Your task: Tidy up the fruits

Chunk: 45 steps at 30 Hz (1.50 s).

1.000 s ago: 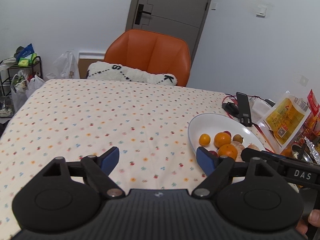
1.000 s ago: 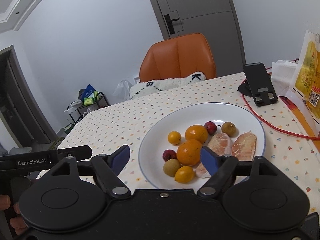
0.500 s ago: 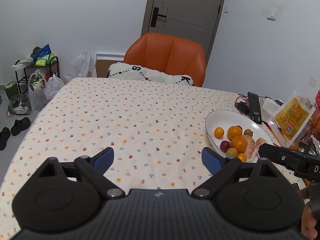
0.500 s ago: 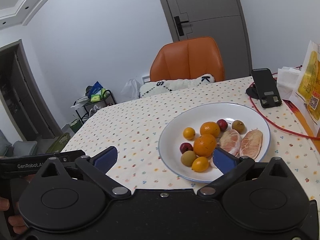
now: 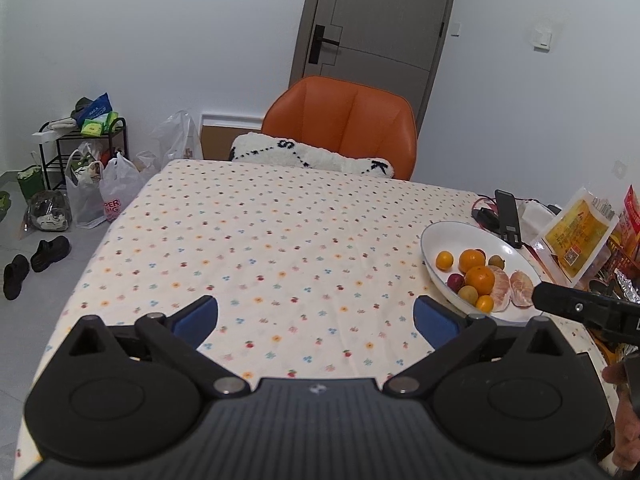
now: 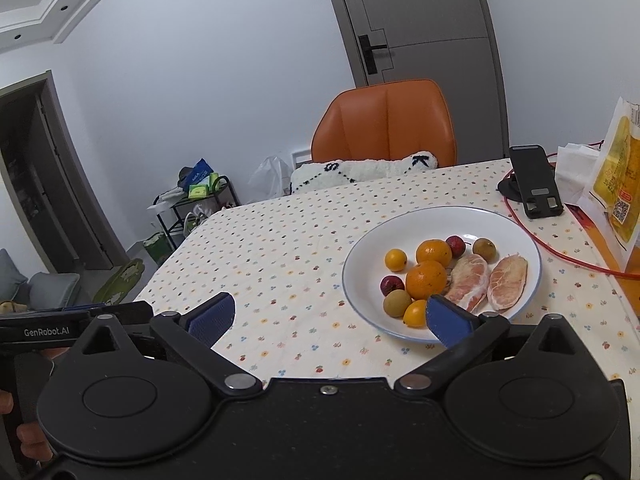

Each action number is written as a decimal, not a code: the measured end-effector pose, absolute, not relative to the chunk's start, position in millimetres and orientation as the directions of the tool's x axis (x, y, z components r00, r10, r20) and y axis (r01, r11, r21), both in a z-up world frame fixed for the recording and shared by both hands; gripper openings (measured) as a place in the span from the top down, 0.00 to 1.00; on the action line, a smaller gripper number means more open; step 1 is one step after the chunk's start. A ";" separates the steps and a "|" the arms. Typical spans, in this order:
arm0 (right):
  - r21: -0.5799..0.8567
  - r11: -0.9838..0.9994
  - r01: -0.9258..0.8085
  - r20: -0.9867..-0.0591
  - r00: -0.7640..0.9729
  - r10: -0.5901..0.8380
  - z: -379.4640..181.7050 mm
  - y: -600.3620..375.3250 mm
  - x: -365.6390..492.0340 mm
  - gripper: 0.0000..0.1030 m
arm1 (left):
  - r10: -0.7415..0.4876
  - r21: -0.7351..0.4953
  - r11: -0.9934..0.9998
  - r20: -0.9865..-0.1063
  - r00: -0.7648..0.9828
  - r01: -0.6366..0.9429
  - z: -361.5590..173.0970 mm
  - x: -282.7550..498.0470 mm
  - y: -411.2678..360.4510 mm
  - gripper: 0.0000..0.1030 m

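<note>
Blue-padded, our left gripper (image 5: 316,316) and right gripper (image 6: 330,318) both hang spread wide and empty above the flowered tablecloth (image 5: 280,248). Just ahead of our right one, the white plate (image 6: 500,220) holds oranges (image 6: 426,279), peeled segments (image 6: 507,281) and small fruits.

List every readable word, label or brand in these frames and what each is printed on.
"GenRobot.AI": on the left gripper's black body, seen in the right wrist view.
"S" and "K": on the white cushion.
"PER": partial red print on a plastic bag.
Yellow packet: QR code and print too small to read.
</note>
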State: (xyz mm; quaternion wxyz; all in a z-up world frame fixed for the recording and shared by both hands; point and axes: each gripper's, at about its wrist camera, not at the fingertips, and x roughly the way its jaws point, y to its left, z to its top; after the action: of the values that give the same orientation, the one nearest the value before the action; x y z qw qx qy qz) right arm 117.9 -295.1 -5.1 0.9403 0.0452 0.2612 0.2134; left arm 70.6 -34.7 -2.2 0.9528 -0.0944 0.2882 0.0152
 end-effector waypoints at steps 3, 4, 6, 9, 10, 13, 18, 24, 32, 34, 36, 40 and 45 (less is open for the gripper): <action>0.186 0.903 -0.387 -0.478 0.768 0.427 -3.5 -293.4 112.0 0.00 | -0.017 -0.166 0.982 -0.545 0.838 -0.088 0.4 62.7 -30.4 0.00; 0.184 0.903 -0.387 -0.482 0.765 0.427 -3.1 -292.9 110.2 0.00 | -0.013 -0.164 0.982 -0.544 0.839 -0.091 1.3 59.7 -28.9 0.00; 0.184 0.903 -0.389 -0.487 0.762 0.428 -2.6 -292.9 106.5 0.00 | -0.012 -0.162 0.983 -0.539 0.842 -0.090 3.3 53.6 -26.6 0.00; 0.180 0.903 -0.390 -0.488 0.761 0.426 -0.8 -292.5 100.5 0.00 | -0.013 -0.157 0.984 -0.537 0.843 -0.084 6.0 45.8 -24.2 0.00; 0.179 0.903 -0.391 -0.488 0.762 0.427 0.4 -292.1 98.3 0.00 | -0.012 -0.156 0.984 -0.536 0.844 -0.085 6.9 43.4 -23.3 0.00; 0.171 0.902 -0.397 -0.491 0.759 0.428 6.4 -291.4 90.4 0.00 | -0.013 -0.161 0.983 -0.534 0.845 -0.086 10.7 34.9 -19.7 0.00; 0.142 0.900 -0.411 -0.486 0.763 0.425 18.1 -291.1 73.4 0.00 | -0.021 -0.173 0.982 -0.518 0.855 -0.080 17.9 18.7 -13.3 0.00; 0.119 0.894 -0.431 -0.493 0.756 0.430 24.2 -286.0 60.0 0.00 | -0.027 -0.172 0.982 -0.515 0.857 -0.073 23.6 6.7 -8.7 0.00; 0.140 0.887 -0.439 -0.516 0.733 0.444 19.3 -286.9 61.9 0.00 | -0.033 -0.157 0.986 -0.533 0.846 -0.061 18.6 8.4 -7.7 0.00; 0.144 0.886 -0.440 -0.519 0.729 0.446 17.4 -286.8 62.0 0.00 | -0.030 -0.151 0.987 -0.533 0.845 -0.061 18.3 7.5 -8.3 0.00; 0.144 0.886 -0.441 -0.522 0.727 0.446 16.4 -286.3 61.1 0.00 | -0.028 -0.147 0.987 -0.531 0.847 -0.059 18.9 6.5 -8.7 0.00; 0.144 0.885 -0.443 -0.524 0.724 0.448 16.0 -285.9 61.5 0.00 | -0.025 -0.147 0.987 -0.531 0.847 -0.063 18.9 7.1 -8.5 0.00; 0.153 0.882 -0.445 -0.526 0.719 0.454 15.0 -286.2 62.5 0.00 | -0.012 -0.129 0.989 -0.537 0.843 -0.069 17.3 7.7 -9.2 0.00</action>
State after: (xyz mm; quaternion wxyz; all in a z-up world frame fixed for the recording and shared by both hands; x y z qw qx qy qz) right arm 62.5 -286.2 15.0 0.9271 0.0077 0.2858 0.2425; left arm 7.7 -9.2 17.3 0.9574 -0.0717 0.2794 0.0149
